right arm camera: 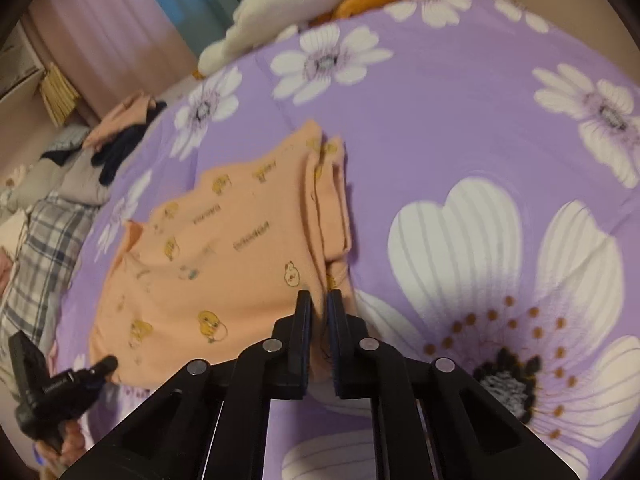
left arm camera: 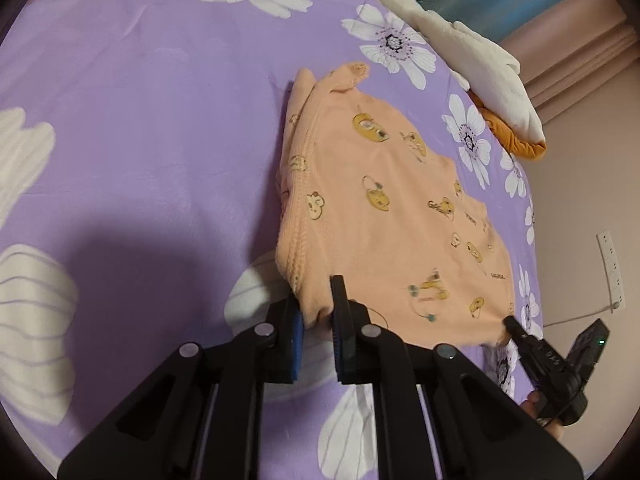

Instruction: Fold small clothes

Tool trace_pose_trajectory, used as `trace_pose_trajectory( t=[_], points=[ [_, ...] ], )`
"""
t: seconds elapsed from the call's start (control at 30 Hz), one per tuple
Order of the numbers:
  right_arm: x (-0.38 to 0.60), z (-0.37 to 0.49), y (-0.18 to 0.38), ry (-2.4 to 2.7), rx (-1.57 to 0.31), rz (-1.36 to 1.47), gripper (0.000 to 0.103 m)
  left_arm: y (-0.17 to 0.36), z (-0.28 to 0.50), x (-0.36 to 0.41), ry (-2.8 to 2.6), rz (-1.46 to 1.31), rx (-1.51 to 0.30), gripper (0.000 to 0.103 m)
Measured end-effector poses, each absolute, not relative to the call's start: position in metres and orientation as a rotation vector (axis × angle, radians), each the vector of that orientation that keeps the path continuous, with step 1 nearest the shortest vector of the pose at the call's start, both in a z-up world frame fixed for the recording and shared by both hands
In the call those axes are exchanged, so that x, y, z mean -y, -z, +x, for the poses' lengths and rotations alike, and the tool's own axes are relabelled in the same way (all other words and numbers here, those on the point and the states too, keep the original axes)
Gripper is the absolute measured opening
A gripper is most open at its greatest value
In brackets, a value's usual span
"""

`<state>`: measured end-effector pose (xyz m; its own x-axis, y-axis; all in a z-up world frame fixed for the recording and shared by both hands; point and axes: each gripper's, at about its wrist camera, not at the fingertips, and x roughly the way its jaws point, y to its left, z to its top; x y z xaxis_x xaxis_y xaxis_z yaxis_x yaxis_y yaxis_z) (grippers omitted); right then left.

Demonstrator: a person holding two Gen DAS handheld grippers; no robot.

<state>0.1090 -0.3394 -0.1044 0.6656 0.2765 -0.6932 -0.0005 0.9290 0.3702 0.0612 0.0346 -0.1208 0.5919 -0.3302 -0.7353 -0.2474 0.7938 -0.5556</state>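
A small peach garment [left arm camera: 380, 208] with yellow cartoon prints lies on the purple flowered bedspread [left arm camera: 140, 120]. My left gripper [left arm camera: 318, 304] is shut on its near left corner, cloth bunched between the blue pads. The right gripper's tip [left arm camera: 516, 328] shows at the garment's near right corner. In the right wrist view the garment [right arm camera: 224, 248] lies partly folded, one edge doubled over on the right. My right gripper [right arm camera: 319, 304] is shut on that near corner. The left gripper [right arm camera: 100, 368] shows at the lower left by the garment's other near corner.
A white and orange plush toy [left arm camera: 480, 64] lies at the bed's far edge, and shows in the right wrist view [right arm camera: 304, 4]. A heap of clothes and a plaid cloth [right arm camera: 48, 232] lie beside the bed. A wall socket strip [left arm camera: 610, 268] is at the right.
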Motion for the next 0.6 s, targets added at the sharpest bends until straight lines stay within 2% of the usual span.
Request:
trace_pose_trajectory(
  t=[0.17, 0.33, 0.47, 0.5, 0.53, 0.57, 0.6],
  points=[
    [0.349, 0.095, 0.089, -0.164, -0.761, 0.367, 0.005, 0.103, 0.042, -0.024, 0.104, -0.656, -0.927, 0.01],
    [0.359, 0.098, 0.109, -0.127, -0.82, 0.4, 0.005, 0.114, 0.037, -0.013, 0.081, -0.591, -0.984, 0.011],
    [0.361, 0.096, 0.12, -0.107, -0.867, 0.395, 0.006, 0.126, 0.036, -0.015, 0.059, -0.589, -1.014, 0.015],
    [0.363, 0.096, 0.119, -0.111, -0.873, 0.416, 0.01, 0.124, 0.036, -0.016, 0.061, -0.589, -1.008, 0.015],
    [0.365, 0.095, 0.118, -0.111, -0.887, 0.431, 0.026, 0.122, 0.035, -0.017, 0.064, -0.586, -1.0, 0.017],
    [0.367, 0.094, 0.117, -0.1, -0.898, 0.435, 0.051, 0.119, 0.034, -0.018, 0.061, -0.58, -0.99, 0.023],
    [0.37, 0.092, 0.116, -0.076, -0.904, 0.437, 0.057, 0.116, 0.032, -0.02, 0.052, -0.57, -0.979, 0.027]
  ],
)
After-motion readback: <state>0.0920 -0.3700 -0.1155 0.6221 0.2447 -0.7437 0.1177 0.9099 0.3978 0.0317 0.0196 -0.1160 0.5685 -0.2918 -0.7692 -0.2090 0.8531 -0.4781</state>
